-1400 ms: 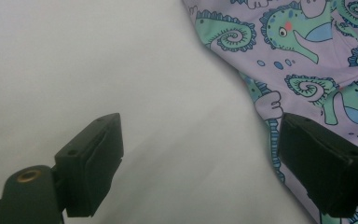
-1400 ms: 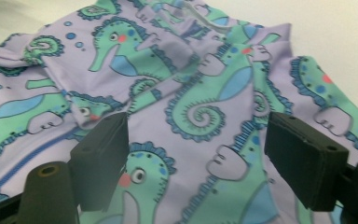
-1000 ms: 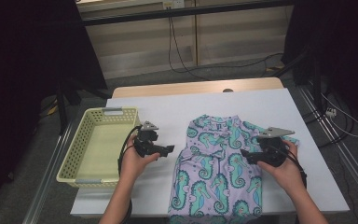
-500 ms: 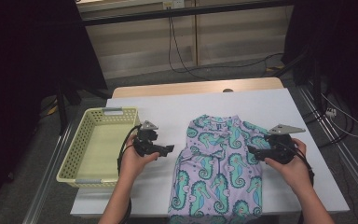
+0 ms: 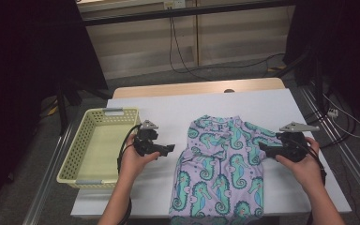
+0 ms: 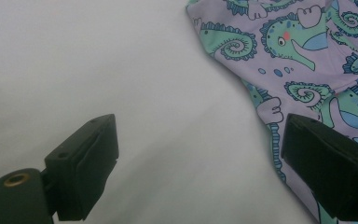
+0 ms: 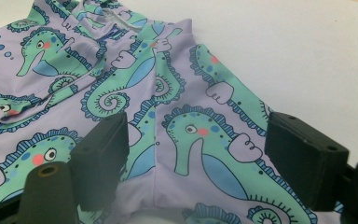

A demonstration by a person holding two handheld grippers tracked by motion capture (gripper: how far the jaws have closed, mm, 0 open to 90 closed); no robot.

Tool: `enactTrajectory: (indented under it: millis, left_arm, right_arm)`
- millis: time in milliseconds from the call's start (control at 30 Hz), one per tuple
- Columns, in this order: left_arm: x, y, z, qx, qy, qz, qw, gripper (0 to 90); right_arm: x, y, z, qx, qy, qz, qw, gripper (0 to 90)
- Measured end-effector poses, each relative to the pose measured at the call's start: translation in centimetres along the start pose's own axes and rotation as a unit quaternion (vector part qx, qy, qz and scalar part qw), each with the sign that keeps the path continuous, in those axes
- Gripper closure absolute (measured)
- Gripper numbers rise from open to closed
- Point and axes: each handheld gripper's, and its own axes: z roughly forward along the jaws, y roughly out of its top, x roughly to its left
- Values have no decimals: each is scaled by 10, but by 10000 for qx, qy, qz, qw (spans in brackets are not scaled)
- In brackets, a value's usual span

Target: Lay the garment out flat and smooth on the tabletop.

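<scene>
A lilac garment printed with teal seahorses (image 5: 222, 166) lies flat on the white table (image 5: 225, 108), reaching down to its near edge. My left gripper (image 5: 170, 149) hovers just left of the garment, open, with bare table and the cloth's edge (image 6: 265, 100) between its jaws. My right gripper (image 5: 264, 148) is at the garment's right side, open, with nothing gripped; the right sleeve (image 7: 200, 135) lies under its wide jaws. Each gripper is held in a person's hand.
A pale yellow perforated basket (image 5: 77, 145) with nothing in it stands at the table's left edge. Bare white tabletop lies behind the garment and to its right. Cables and dark frames stand beyond the far edge.
My right gripper has drifted to the right, from over the garment toward its right edge. The left gripper has stayed where it was. The garment has not shifted.
</scene>
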Motion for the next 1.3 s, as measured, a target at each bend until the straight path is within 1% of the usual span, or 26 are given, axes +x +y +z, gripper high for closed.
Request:
enactTrajectory:
  millis: [133,233,300,367,400,433,467,533,567,633,667,700,733,767,800,867,933,1100,1200,1300]
  left_arm:
    - [0,0,0,27,10,31,10000,112]
    - [-1,2,1,-12,-27,18,10000,110]
    - [-2,3,1,-46,-6,10,10000,109]
    - [-2,4,1,15,-38,52,10000,109]
    - [-2,3,1,-6,-18,58,10000,109]
    - [-2,3,2,-4,-38,22,10000,109]
    - [-1,2,1,31,-50,60,10000,109]
    - [-1,1,2,-25,1,-5,10000,109]
    - [-1,1,2,-25,1,-5,10000,109]
    - [1,1,2,-2,-33,-30,10000,109]
    - [1,1,2,-7,-85,-83,9999,107]
    - [1,1,3,-24,-67,-58,10000,107]
    - [1,2,3,9,-71,-8,10000,107]
    - [0,2,4,-37,-73,-85,9999,107]
    - [0,2,4,-49,-73,-97,9999,107]
    - [0,2,4,-8,-100,-77,9999,107]
    - [1,1,5,22,-64,-29,10000,107]
    - [0,3,4,-10,-63,-30,10000,107]
    - [-1,2,5,36,-98,-31,9999,107]
    - [-1,2,7,26,-106,-48,9999,107]
  right_arm:
    - [0,-1,0,9,15,6,10000,224]
    - [-1,0,0,-9,-6,7,10000,221]
    - [-2,0,-1,-14,-12,7,10000,221]
    - [-4,-2,-3,-23,-22,20,10000,220]
    - [-5,-2,-3,-21,-24,20,10000,220]
    - [-5,-2,-4,-38,-40,36,10000,220]
    - [-6,-1,-4,-52,-48,32,10000,220]
    - [-7,0,-5,-95,-50,68,9999,220]
    - [-7,0,-5,-100,-49,65,9999,220]
    - [-7,0,-4,-91,-31,63,9999,221]
    - [-7,-1,-3,-78,-32,72,9999,221]
    - [-8,-1,-4,-71,-40,68,9999,221]
    - [-10,-2,-5,-79,-73,90,9999,221]
    - [-11,-2,-6,-101,-100,136,9998,221]
    - [-13,-3,-7,-124,-109,145,9998,221]
    - [-13,-3,-8,-132,-114,155,9997,221]
    - [-14,-3,-9,-140,-117,160,9997,221]
    - [-14,-2,-10,-163,-124,115,9997,221]
    - [-17,-5,-12,-156,-156,163,9996,221]
    - [-21,-6,-15,-191,-189,220,9994,221]
